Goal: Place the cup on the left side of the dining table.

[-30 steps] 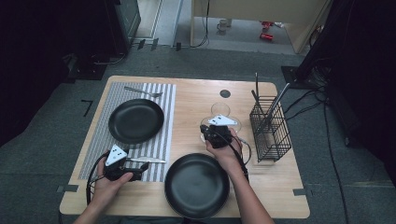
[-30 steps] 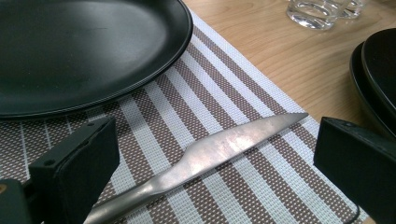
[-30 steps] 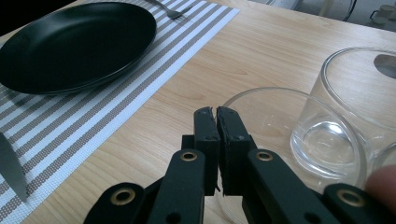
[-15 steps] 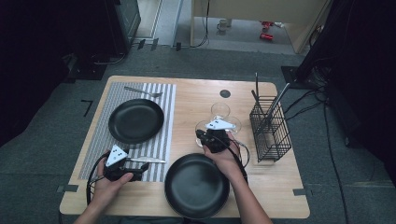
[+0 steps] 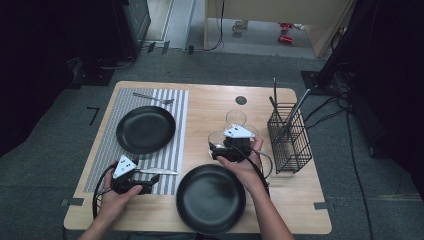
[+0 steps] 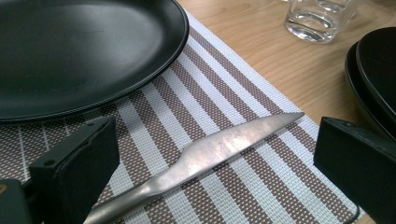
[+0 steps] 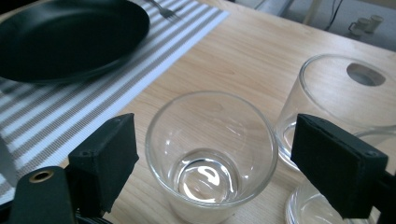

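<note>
Your right gripper (image 7: 210, 154) jaws had just been opening, the glass (image 7: 211, 151) standing between them unpressed; your left gripper (image 6: 210, 158) jaws stood apart, straddling the knife (image 6: 205, 156).

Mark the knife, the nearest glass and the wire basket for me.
knife (image 6: 233, 142), left gripper view, on the blade.
nearest glass (image 7: 210, 154), right gripper view, on its inner wall.
wire basket (image 5: 290, 142), high view, on its front mesh.

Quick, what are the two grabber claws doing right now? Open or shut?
Left gripper: open, astride the silver metal table knife, not pinching.
Right gripper: just opened, jaws apart around the clear round drinking glass, not squeezing.
</note>
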